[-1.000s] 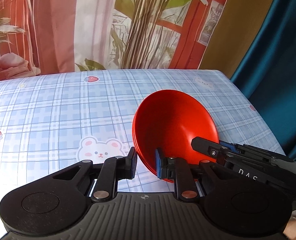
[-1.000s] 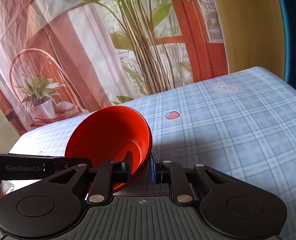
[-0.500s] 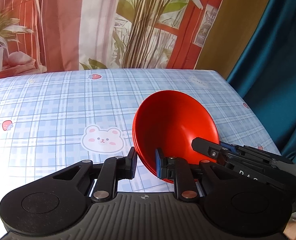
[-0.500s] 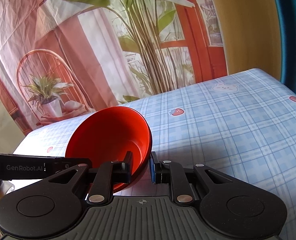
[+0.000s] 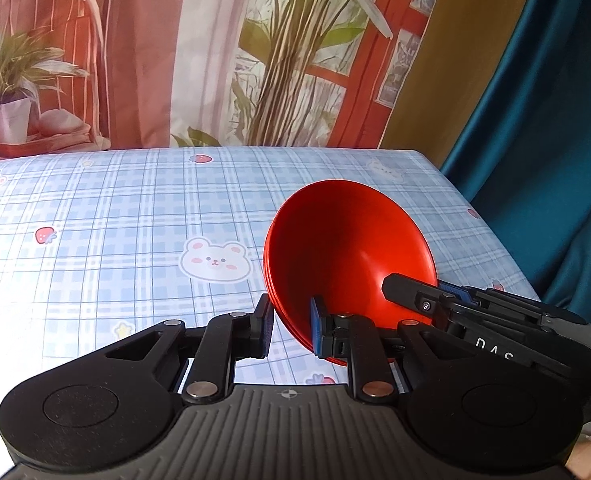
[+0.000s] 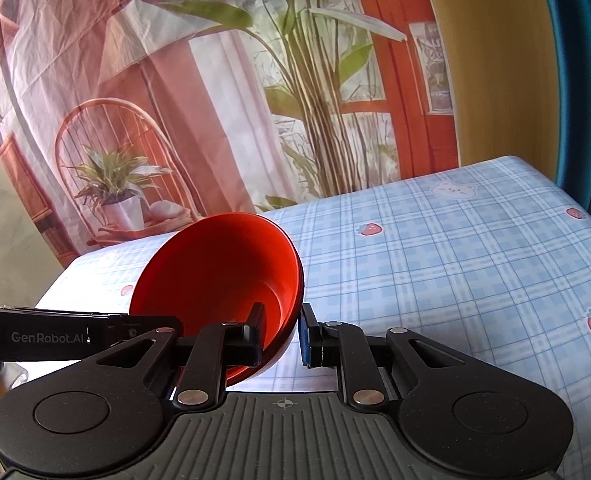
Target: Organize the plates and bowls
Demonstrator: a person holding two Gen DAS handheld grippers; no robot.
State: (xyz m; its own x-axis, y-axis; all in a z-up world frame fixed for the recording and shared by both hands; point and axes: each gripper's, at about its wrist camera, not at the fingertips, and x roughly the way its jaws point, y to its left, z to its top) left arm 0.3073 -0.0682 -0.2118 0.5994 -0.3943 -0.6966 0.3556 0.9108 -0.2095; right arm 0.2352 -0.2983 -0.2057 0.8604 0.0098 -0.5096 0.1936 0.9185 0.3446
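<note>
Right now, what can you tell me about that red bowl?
The red bowl is glossy, smooth and plain, plastic by the look of it, and nothing shows inside. In the left view several rim edges suggest a nested stack. It is tipped on its side above the checked tablecloth. The left gripper and the right gripper each pinch its rim between their fingers, one from either side.

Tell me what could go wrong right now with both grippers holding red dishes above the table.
The left gripper pinches only the rim of the tilted red plates, so the stack could slip or fan apart. The right gripper likewise grips the red bowl by its rim. The two tools sit close and could collide.
</note>
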